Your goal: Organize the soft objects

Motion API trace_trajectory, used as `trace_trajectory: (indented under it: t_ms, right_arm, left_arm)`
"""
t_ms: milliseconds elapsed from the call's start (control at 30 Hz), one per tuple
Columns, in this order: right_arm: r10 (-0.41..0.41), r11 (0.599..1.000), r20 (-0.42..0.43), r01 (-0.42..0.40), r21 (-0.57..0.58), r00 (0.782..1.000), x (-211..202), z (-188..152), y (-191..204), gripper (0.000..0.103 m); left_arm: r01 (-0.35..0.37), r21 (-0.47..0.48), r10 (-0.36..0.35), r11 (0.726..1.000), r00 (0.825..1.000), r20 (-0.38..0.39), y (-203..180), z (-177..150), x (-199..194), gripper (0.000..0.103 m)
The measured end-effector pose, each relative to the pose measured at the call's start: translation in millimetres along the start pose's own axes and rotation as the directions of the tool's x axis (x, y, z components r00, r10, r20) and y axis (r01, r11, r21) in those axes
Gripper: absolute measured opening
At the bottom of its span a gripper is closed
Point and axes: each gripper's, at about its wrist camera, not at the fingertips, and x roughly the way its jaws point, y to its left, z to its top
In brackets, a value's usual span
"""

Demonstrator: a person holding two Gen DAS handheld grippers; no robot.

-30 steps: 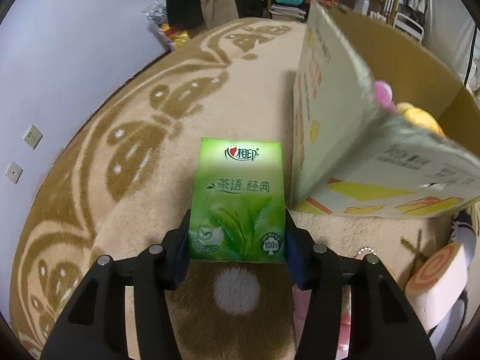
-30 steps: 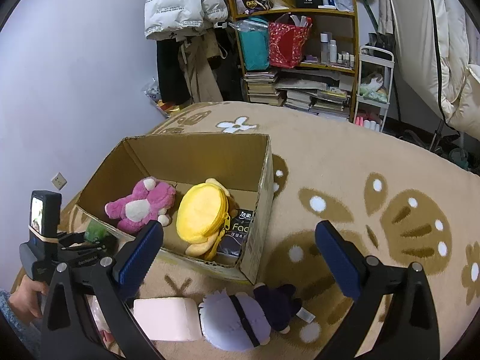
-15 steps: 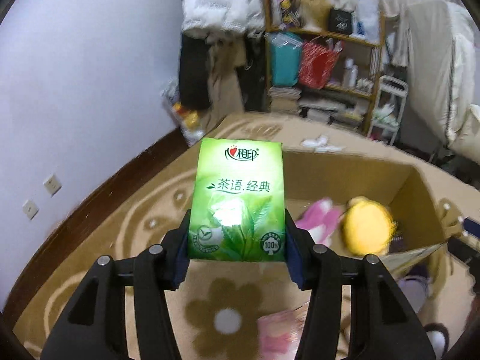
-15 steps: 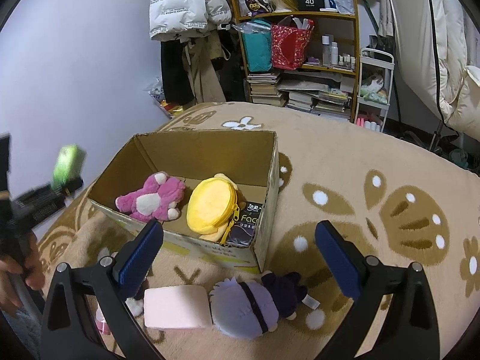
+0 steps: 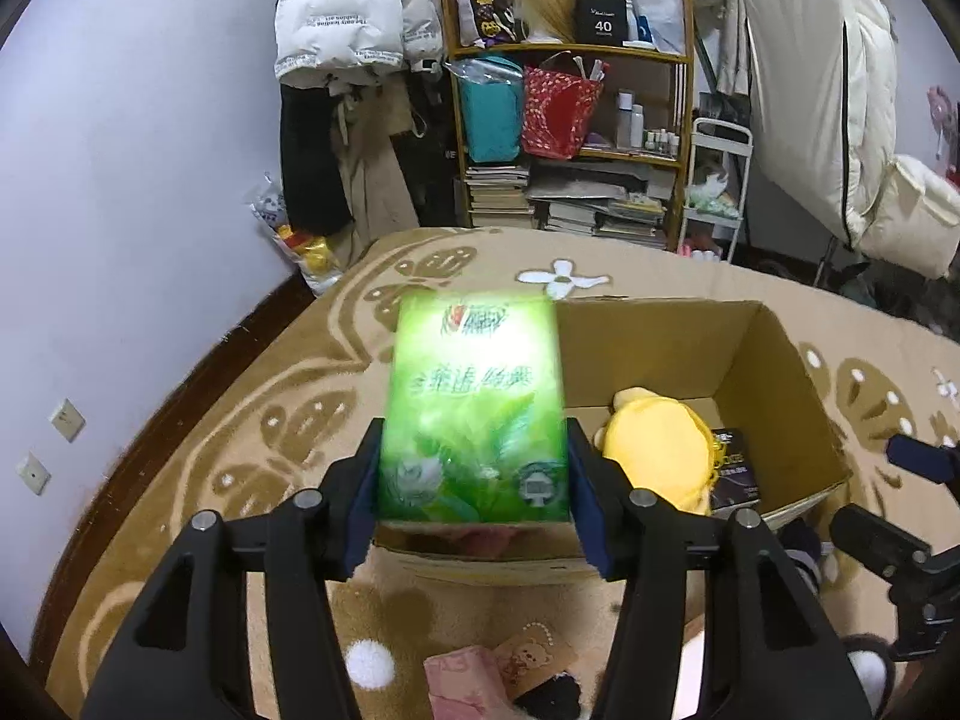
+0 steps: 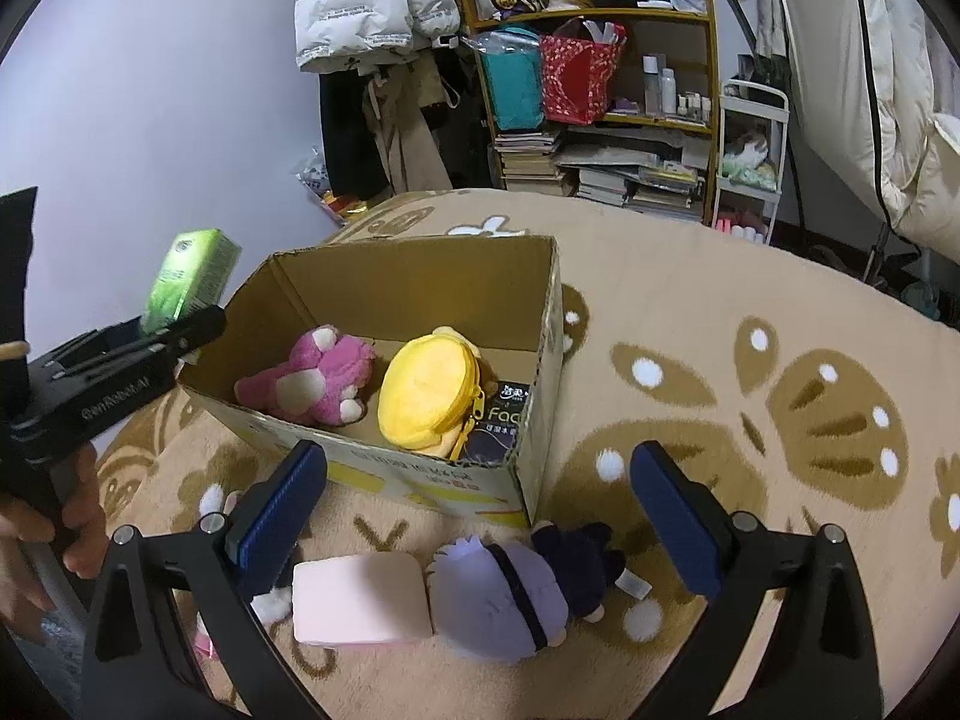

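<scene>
A green tissue pack (image 5: pixel 474 414) stands between the pads of my left gripper (image 5: pixel 474 450), over the near left corner of the open cardboard box (image 5: pixel 774 360). The jaws are opening and the pack looks blurred and loose between them. From the right wrist view the pack (image 6: pixel 186 279) sticks up from the left gripper (image 6: pixel 180 324) beside the box (image 6: pixel 420 276). Inside the box lie a pink plush (image 6: pixel 312 372), a yellow round plush (image 6: pixel 429 396) and a black packet (image 6: pixel 504 420). My right gripper (image 6: pixel 477 480) hangs open and empty in front of the box.
On the patterned carpet before the box lie a pink block (image 6: pixel 360 600) and a lavender plush with a dark body (image 6: pixel 510 600). A pink packet (image 5: pixel 462 678) lies under my left gripper. A hand (image 6: pixel 36 528) holds the left gripper's handle. Shelves (image 6: pixel 600 90) and hanging coats stand behind.
My left gripper rose with the green pack and swung from beside the box's outer wall to above its near edge. The pack, sharp before, now looks blurred. The right gripper stayed put.
</scene>
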Motion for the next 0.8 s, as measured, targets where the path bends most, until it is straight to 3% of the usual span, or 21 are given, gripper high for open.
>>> trace_trajectory:
  t_ms: [100, 300, 433, 800]
  right_arm:
    - [-0.003, 1.0, 0.002, 0.003, 0.009, 1.0, -1, -1, -3, 0.103]
    - [-0.001, 0.999, 0.009, 0.001, 0.042, 1.0, -7, -3, -9, 0.103]
    - [0.003, 0.999, 0.014, -0.004, 0.051, 1.0, -13, -7, -8, 0.103]
    - [0.008, 0.998, 0.014, -0.009, 0.067, 1.0, -28, -23, -3, 0.103]
  left_arm:
    - [-0.031, -0.013, 0.032, 0.999, 0.999, 0.008, 1, -3, -2, 0.078]
    - [-0.043, -0.049, 0.043, 0.998, 0.999, -0.006, 7, -8, -14, 0.093]
    - [-0.072, -0.05, 0.071, 0.996, 0.997, -0.021, 12, -13, -28, 0.099]
    - [-0.093, -0.07, 0.085, 0.993, 0.991, -0.105, 27, -29, -55, 0.099]
